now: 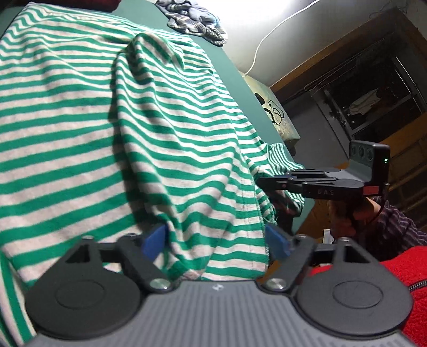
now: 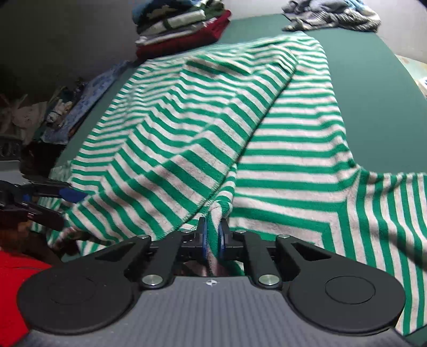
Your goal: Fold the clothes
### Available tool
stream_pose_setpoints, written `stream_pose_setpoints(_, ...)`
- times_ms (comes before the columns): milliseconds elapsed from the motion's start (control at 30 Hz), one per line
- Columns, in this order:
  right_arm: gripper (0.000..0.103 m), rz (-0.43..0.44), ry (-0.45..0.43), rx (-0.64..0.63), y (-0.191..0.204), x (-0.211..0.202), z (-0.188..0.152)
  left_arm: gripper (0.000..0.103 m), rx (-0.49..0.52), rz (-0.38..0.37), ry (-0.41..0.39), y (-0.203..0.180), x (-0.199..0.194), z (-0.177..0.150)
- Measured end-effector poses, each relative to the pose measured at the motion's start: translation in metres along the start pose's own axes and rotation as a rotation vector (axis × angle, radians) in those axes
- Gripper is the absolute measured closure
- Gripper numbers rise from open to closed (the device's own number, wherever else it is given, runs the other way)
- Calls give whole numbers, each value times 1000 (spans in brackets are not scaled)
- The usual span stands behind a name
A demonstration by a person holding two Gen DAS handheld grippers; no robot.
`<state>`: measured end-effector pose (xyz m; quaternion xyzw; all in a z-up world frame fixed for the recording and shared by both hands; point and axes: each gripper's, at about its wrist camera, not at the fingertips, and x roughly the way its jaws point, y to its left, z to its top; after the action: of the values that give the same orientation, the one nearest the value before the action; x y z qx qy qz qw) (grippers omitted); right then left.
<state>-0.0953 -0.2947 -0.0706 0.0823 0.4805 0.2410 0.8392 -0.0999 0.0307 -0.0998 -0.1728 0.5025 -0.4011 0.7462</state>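
Observation:
A green-and-white striped shirt (image 1: 80, 112) lies spread over the green table (image 1: 240, 88), its near part pulled up into ridges. My left gripper (image 1: 216, 241) stands open around a loose bunch of the shirt's hem; the blue pads (image 1: 153, 241) flank the cloth without squeezing it. In the right wrist view my right gripper (image 2: 212, 236) is shut on a narrow fold of the striped shirt (image 2: 293, 149), which rises tent-like to the jaws. The left gripper (image 2: 65, 206) shows at the shirt's left edge. The right gripper (image 1: 264, 182) appears side-on at the hem, with a hand under it.
A stack of folded clothes (image 2: 184, 24) sits at the table's far left. A crumpled plaid garment (image 2: 333, 13) lies at the far end. More cloth (image 2: 66, 112) is heaped off the left side. A person's red fleece (image 1: 387, 269) is close behind the grippers.

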Motion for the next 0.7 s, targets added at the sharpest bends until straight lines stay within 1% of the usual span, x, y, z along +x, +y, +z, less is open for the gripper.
stream_pose_setpoints(33,94,15,1,4,-1,0,0,43,-10,10,-1,1,1,0)
stream_pose_setpoints(100,94,36,16,21,-5,4,-1,59,-36,31,-12,4,0,-1)
stream_pose_setpoints(133,88,47,24,30,-8,5,-1,64,-50,42,-20,6,-2,-2)
stream_pose_setpoints(167,84,57,31,38,-10,7,-1,72,-64,51,-29,9,-4,-2)
stream_pose_setpoints(200,73,68,39,47,-12,9,-2,81,-79,55,-42,11,-7,-3)
stream_pose_setpoints(233,67,90,40,63,-14,11,-2,85,-93,59,-54,13,-10,-3)
stream_pose_setpoints(267,66,118,36,84,-16,13,-3,94,-101,69,-64,14,-12,-4)
stream_pose_setpoints(300,66,135,35,93,-17,16,-4,99,-108,79,-69,16,-12,-4)
stream_pose_setpoints(333,68,143,33,89,-17,17,-4,101,-114,87,-69,16,-10,-4)
stream_pose_setpoints(367,80,149,30,82,-17,17,-3,103,-119,97,-67,17,-9,-4)
stream_pose_setpoints(433,94,168,37,90,-21,16,-2,103,-106,126,-64,13,-5,-3)
stream_pose_setpoints(533,95,243,16,80,-25,0,0,103,-64,165,-81,1,-15,-4)
stream_pose_setpoints(600,95,291,16,59,-24,-11,0,103,-42,181,-94,-6,-30,-7)
stream_pose_setpoints(700,95,353,64,36,-25,-18,-3,103,-18,211,-86,-12,-51,-14)
